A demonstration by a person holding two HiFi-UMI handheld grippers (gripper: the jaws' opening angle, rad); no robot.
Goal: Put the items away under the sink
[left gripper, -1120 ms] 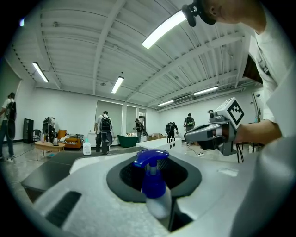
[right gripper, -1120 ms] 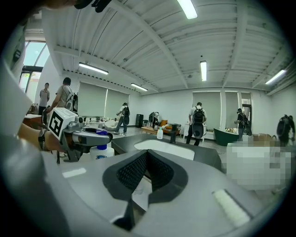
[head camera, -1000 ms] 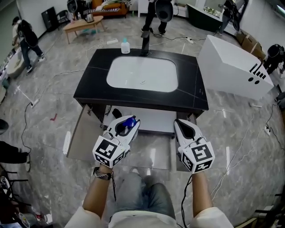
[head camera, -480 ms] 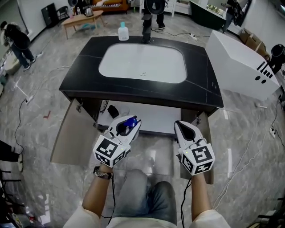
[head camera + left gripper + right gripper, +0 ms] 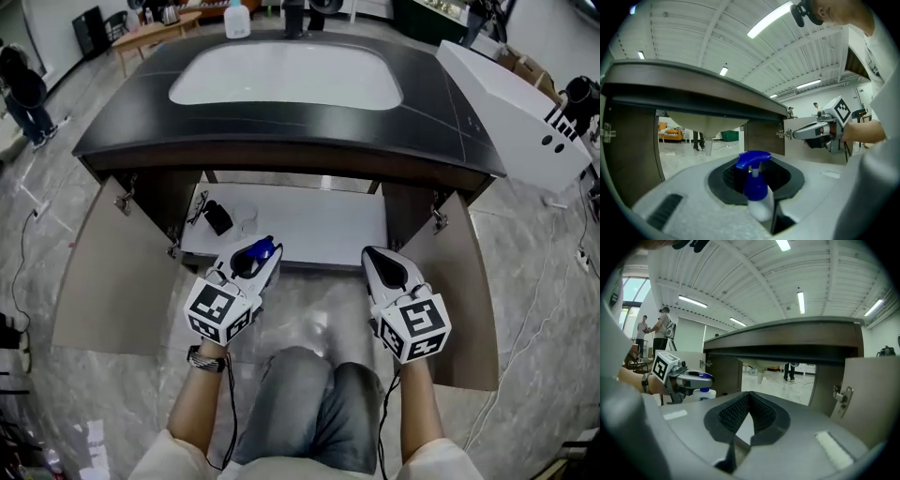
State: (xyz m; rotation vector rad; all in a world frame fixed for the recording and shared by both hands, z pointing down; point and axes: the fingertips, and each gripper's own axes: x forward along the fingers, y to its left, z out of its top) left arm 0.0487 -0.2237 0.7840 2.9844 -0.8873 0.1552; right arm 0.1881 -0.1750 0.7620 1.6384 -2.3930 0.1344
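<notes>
The left hand-held gripper is clamped on a small spray bottle, white in the body with a blue trigger head. The bottle stands upright between the dark ribbed pads, with its nozzle above the fingertips. The right hand-held gripper holds nothing; its own view shows the pads meeting at their far ends with no object in the gap. The two grippers are level with each other and apart, both aimed at the open front of the sink cabinet. Each is visible from the side in the other's view.

The bottle hangs just in front of the cabinet's white bottom shelf, over the grey floor, and is not yet inside. On the shelf's left end lies a small black item, with something clear just beside it that is too faint to name. Both cabinet doors stand swung wide, the left door and the right door flanking the grippers. Above, the black top holds a white basin. At its far edge are a faucet and a pale bottle. The person's knees are bent below the grippers. A white tub sits to the right of the cabinet.
</notes>
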